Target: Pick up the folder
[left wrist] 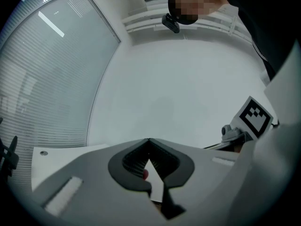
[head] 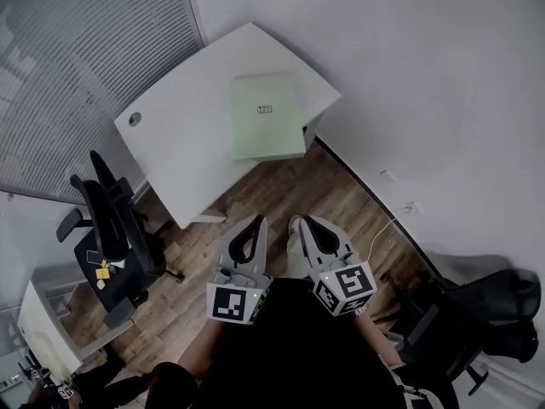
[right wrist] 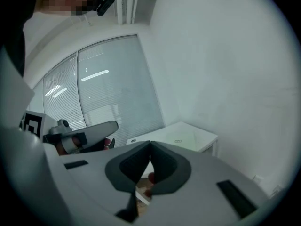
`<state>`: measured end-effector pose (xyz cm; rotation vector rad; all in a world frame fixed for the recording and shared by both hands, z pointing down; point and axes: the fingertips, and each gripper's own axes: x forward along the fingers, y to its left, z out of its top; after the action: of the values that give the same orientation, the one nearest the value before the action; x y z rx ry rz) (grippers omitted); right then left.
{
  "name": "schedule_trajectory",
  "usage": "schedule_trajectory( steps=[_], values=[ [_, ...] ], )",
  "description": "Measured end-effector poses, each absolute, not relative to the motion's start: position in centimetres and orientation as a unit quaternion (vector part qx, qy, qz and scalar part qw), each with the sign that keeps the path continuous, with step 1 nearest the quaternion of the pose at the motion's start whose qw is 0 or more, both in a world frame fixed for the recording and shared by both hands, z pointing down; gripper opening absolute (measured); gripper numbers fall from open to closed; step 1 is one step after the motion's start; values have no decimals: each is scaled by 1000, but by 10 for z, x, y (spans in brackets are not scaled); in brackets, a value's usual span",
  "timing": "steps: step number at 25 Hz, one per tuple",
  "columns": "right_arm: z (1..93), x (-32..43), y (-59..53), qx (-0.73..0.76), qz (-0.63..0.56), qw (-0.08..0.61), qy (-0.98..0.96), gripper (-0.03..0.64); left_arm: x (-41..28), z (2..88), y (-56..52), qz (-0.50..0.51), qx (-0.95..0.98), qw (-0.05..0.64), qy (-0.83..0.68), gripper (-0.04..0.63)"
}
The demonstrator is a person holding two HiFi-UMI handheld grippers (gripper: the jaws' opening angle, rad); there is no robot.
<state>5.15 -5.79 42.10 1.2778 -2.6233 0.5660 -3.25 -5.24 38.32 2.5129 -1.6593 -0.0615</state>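
The left gripper (head: 259, 221) is pressing its jaws together tip to tip with nothing between them, and the right gripper (head: 295, 222) just beside it is doing the same. Both are pointing toward the white table (head: 183, 135) from over the wooden floor (head: 281, 190), well apart from it. The pale green folder (head: 266, 116) is lying flat at the table's wall-side end, its near end reaching the table's near edge. A black office chair (head: 111, 228) is standing by the table's near left corner.

Right gripper (right wrist: 150, 143) jaws together, empty; white desk (right wrist: 207, 139) ahead, folder (right wrist: 184, 136) on it (small label showing).
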Motion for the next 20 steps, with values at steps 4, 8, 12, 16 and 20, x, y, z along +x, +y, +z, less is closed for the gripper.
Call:
schedule_trajectory(
  steps=[4,8,12,16,20],
  values=[
    [422,60,-89,411,197,89,-885,-2,-25,384,-77,-21,819,72,-569,5],
    [428,68,-125,391,205,94,-892,-2,-15,378,-102,-31,808,58,-586,5],
    [431,77,-160,364,225,95,-899,-2,-5,380,-124,-26,793,59,-606,5],
    [440,82,-189,320,232,109,-912,-2,6,380,-147,-30,775,57,-629,5],
    [455,85,-215,283,231,121,-923,-2,16,383,-166,-32,759,53,-648,5]
  ],
)
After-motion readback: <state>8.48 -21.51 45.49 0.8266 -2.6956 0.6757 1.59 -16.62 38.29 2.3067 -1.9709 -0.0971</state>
